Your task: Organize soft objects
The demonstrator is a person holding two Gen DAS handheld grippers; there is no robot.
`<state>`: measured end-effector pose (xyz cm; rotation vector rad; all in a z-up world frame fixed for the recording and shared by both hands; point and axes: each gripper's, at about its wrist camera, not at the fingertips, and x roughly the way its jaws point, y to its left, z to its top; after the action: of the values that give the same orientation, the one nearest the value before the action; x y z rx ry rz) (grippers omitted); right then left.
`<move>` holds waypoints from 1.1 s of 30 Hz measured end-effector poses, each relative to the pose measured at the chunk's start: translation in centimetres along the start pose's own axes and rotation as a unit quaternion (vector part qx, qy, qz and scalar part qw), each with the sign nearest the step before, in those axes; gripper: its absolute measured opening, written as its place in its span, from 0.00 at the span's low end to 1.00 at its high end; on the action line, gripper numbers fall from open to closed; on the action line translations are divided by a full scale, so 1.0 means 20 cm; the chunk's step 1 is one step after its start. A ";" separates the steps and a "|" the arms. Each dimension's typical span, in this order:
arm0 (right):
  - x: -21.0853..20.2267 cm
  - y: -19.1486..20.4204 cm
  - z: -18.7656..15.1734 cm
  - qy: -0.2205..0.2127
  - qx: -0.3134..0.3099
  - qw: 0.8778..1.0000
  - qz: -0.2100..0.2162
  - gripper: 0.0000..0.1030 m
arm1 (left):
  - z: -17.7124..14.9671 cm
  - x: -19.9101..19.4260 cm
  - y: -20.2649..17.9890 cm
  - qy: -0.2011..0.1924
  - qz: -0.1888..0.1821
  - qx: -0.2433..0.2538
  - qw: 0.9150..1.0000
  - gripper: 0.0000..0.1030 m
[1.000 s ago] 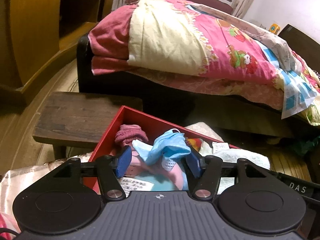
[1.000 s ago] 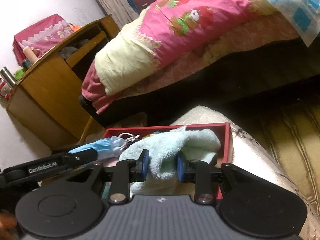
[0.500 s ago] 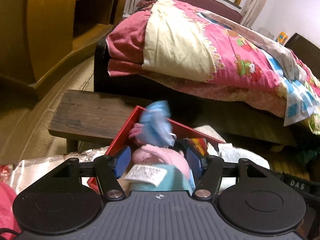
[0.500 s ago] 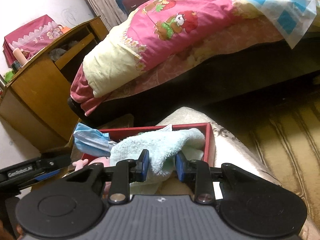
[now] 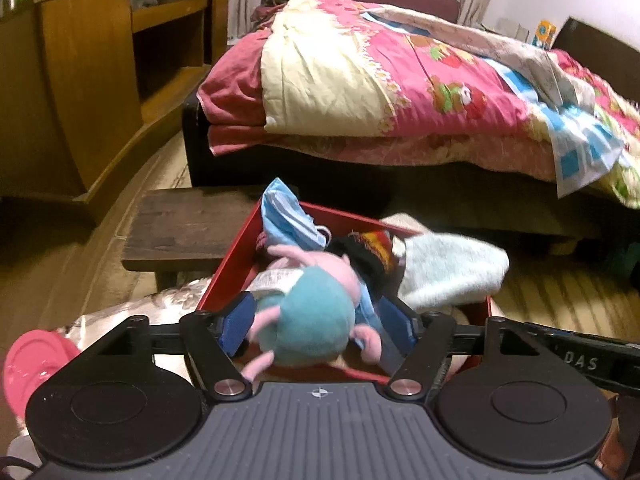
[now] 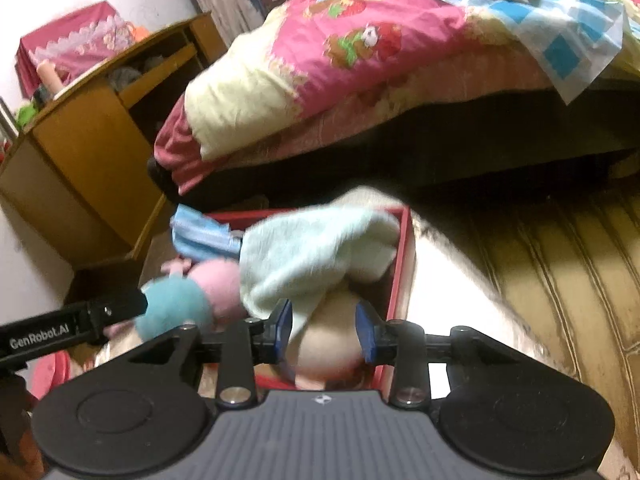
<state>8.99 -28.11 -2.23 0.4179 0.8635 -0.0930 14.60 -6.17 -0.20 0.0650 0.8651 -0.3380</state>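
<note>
Over the red box (image 5: pixel 232 256), my left tongs (image 5: pixel 316 330) have just been spreading, freeing the plush (image 5: pixel 312 320) between them, while my right tongs (image 6: pixel 323 330), also parting, let the towel (image 6: pixel 312 256) drop in.

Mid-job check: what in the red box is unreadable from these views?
- Red box floor: both views, covered by plush toy and towel.
- Dark striped item: left wrist view, half behind plush toy; unidentifiable.
- Round beige thing: right wrist view, blurred, partly under towel.
</note>
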 end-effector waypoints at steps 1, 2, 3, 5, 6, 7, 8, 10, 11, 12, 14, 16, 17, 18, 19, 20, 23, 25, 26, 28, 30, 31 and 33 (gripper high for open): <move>0.00 0.00 -0.02 0.006 0.000 1.000 0.000 0.12 | -0.01 -0.01 -0.01 0.002 0.004 0.005 1.000 0.71; 0.00 0.01 -0.03 0.012 0.000 1.000 0.000 0.12 | -0.02 -0.02 -0.02 0.004 0.009 0.011 1.000 0.71; -0.01 0.01 -0.04 0.016 0.002 1.000 0.002 0.12 | -0.03 -0.03 -0.02 0.005 0.010 0.015 1.000 0.71; -0.02 0.01 -0.05 0.019 0.004 1.000 0.004 0.14 | -0.04 -0.06 -0.03 0.005 0.011 0.021 1.000 0.72; -0.03 0.01 -0.05 0.019 0.004 1.000 0.006 0.17 | -0.05 -0.07 -0.03 0.005 0.011 0.020 1.000 0.75; -0.04 0.01 -0.06 0.019 0.005 1.000 0.006 0.18 | -0.05 -0.08 -0.04 0.005 0.011 0.018 1.000 0.77; -0.04 0.02 -0.06 0.018 0.006 1.000 0.007 0.20 | -0.06 -0.09 -0.04 0.005 0.010 0.016 1.000 0.77; -0.06 0.03 -0.07 0.018 0.004 1.000 0.011 0.20 | -0.09 -0.11 -0.04 0.003 0.009 0.012 1.000 0.77; -0.06 0.03 -0.07 0.017 0.003 1.000 0.011 0.21 | -0.10 -0.12 -0.05 0.004 0.007 0.012 1.000 0.77; -0.07 0.03 -0.08 0.018 0.002 1.000 0.012 0.21 | -0.12 -0.13 -0.05 0.004 0.005 0.008 1.000 0.77; -0.07 0.04 -0.09 0.021 0.000 1.000 0.011 0.22 | -0.15 -0.14 -0.05 0.007 0.000 0.002 1.000 0.78; -0.07 0.04 -0.11 0.022 -0.004 1.000 0.008 0.23 | -0.18 -0.15 -0.05 0.009 -0.003 -0.001 1.000 0.79; -0.07 0.04 -0.12 0.023 -0.006 1.000 0.006 0.23 | -0.20 -0.15 -0.05 0.009 -0.001 -0.003 1.000 0.79; -0.08 0.04 -0.13 0.023 -0.007 1.000 0.004 0.23 | -0.22 -0.16 -0.05 0.007 0.001 -0.003 1.000 0.79; -0.08 0.05 -0.14 0.024 -0.008 1.000 0.003 0.24 | -0.24 -0.16 -0.05 0.006 0.004 -0.003 1.000 0.79; -0.09 0.05 -0.15 0.023 -0.009 1.000 0.001 0.24 | -0.25 -0.16 -0.04 0.007 0.005 -0.005 1.000 0.79; -0.10 0.05 -0.18 0.020 -0.014 1.000 -0.005 0.24 | -0.29 -0.15 -0.02 0.017 0.008 -0.008 1.000 0.80; -0.11 0.05 -0.20 0.021 -0.017 1.000 -0.006 0.25 | -0.30 -0.16 -0.01 0.015 0.012 -0.014 1.000 0.80; -0.11 0.06 -0.21 0.022 -0.019 1.000 -0.006 0.25 | -0.31 -0.16 0.00 0.014 0.014 -0.016 1.000 0.80; -0.12 0.06 -0.23 0.022 -0.020 1.000 -0.007 0.25 | -0.32 -0.17 0.01 0.014 0.017 -0.019 1.000 0.80; -0.12 0.06 -0.24 0.023 -0.022 0.999 -0.006 0.25 | -0.34 -0.18 0.01 0.012 0.019 -0.020 1.000 0.80; -0.13 0.06 -0.24 0.021 -0.022 1.000 -0.005 0.25 | -0.34 -0.18 0.02 0.011 0.020 -0.020 1.000 0.80; -0.15 0.07 -0.26 0.018 -0.023 1.000 -0.004 0.25 | -0.35 -0.20 0.01 0.010 0.022 -0.019 1.000 0.80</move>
<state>3.76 -25.15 -2.55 0.3735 0.9012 -0.0739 7.15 -3.56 -1.83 0.0522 0.8876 -0.2811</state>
